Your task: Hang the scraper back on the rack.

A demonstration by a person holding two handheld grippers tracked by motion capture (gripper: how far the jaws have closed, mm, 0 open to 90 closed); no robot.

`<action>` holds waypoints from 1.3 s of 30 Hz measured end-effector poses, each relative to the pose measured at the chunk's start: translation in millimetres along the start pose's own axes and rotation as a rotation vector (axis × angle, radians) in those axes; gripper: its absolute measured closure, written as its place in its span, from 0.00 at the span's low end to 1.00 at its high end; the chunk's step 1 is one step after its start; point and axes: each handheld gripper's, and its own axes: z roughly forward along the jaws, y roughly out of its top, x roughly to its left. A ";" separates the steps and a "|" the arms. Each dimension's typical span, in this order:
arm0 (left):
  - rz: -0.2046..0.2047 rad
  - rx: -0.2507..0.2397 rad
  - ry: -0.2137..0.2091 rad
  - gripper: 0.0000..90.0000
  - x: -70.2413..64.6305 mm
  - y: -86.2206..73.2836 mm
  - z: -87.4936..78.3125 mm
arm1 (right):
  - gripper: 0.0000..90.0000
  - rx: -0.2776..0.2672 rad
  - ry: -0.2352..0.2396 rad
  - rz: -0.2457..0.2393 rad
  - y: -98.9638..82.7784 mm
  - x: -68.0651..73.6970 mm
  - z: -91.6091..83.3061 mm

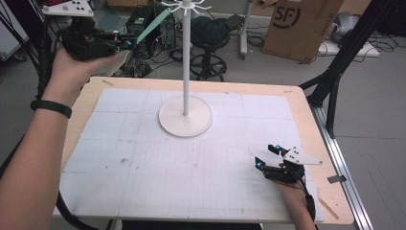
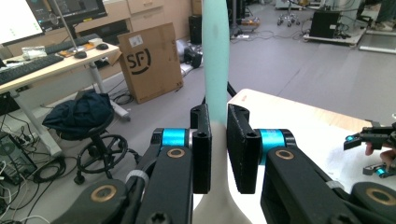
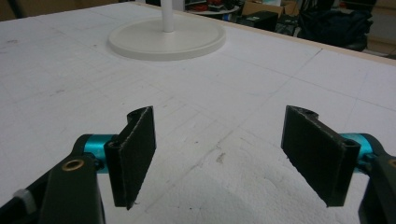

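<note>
The mint-green and cream utensil [image 2: 215, 70], which looks like a silicone spatula or spoon, is held up in the air off the far-left corner of the tabletop [image 1: 95, 143], well above its surface. Its cream handle passes down between the fingers [image 2: 201, 149] of the left gripper [image 1: 122, 44], which are clamped on it, and the green end points toward the top of the white hanging stand [image 1: 186, 62]. That stand has a round base [image 3: 166, 39] at the far middle of the tabletop, a thin upright pole, and a ring of small hooks [image 1: 186, 6] at its head.

The step in hand appears to be carrying the utensil to the stand for hanging. The green tip is near the hooks but not on one; whether the utensil has a hole or loop for hanging cannot be told. The next move would call for lining up its hanging end with 1 hook and easing it on before letting go, without knocking the slender pole.

The right gripper [image 1: 272, 158] rests on the near-right part of the tabletop, its 2 fingers [image 3: 135, 156] wide apart with nothing between them.
</note>
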 end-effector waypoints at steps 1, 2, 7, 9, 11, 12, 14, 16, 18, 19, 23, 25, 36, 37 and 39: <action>0.002 0.005 0.000 0.89 -0.2 -0.4 1.4 | 0.28 0.000 0.000 0.000 0.0 0.0 0.0; 0.002 0.009 0.001 0.89 -0.6 -0.6 2.8 | 0.28 0.000 0.001 0.000 0.0 0.0 -0.1; -0.012 0.013 -0.008 0.75 -2.0 -3.5 7.6 | 0.28 0.000 -0.001 -0.001 0.0 0.2 0.0; -0.020 0.017 -0.011 0.68 -3.0 -6.2 7.5 | 0.28 -0.001 -0.001 -0.004 -0.1 -0.1 0.0; -0.013 0.024 -0.003 0.50 -4.7 -11.6 5.9 | 0.28 -0.001 0.000 -0.002 0.0 -0.1 0.0; -0.011 0.024 0.000 0.44 -5.8 -15.6 4.4 | 0.28 -0.001 0.001 -0.003 0.0 0.0 0.0; 0.000 0.027 0.001 0.37 -7.9 -26.3 0.4 | 0.28 -0.001 0.002 -0.003 -0.1 -0.1 0.0; -0.012 0.022 0.002 0.32 -10.9 -40.8 -3.5 | 0.28 -0.002 0.003 -0.003 -0.2 -0.3 0.0; -0.009 0.020 0.014 0.30 -15.5 -58.4 -7.1 | 0.28 -0.002 0.002 -0.002 -0.1 -0.2 0.0; 0.001 0.025 0.019 0.29 -18.4 -68.2 -8.8 | 0.28 -0.001 0.002 -0.004 -0.2 -0.5 0.0; 0.021 0.032 0.006 0.26 -32.0 -110.6 -14.2 | 0.28 -0.001 0.002 -0.003 -0.2 -0.2 0.0; 0.030 0.030 -0.006 0.24 -40.2 -131.4 -14.7 | 0.28 -0.002 -0.001 -0.009 -0.2 0.0 0.2; 0.051 0.055 -0.049 0.24 -76.4 -222.7 -18.7 | 0.28 -0.001 -0.010 -0.006 -0.1 1.0 0.1; 0.050 0.066 -0.044 0.24 -78.3 -228.5 -18.7 | 0.28 -0.001 -0.010 -0.006 -0.1 1.0 0.1; 0.051 0.065 -0.036 0.23 -80.8 -237.9 -19.0 | 0.28 -0.003 -0.008 -0.009 -0.2 0.5 0.4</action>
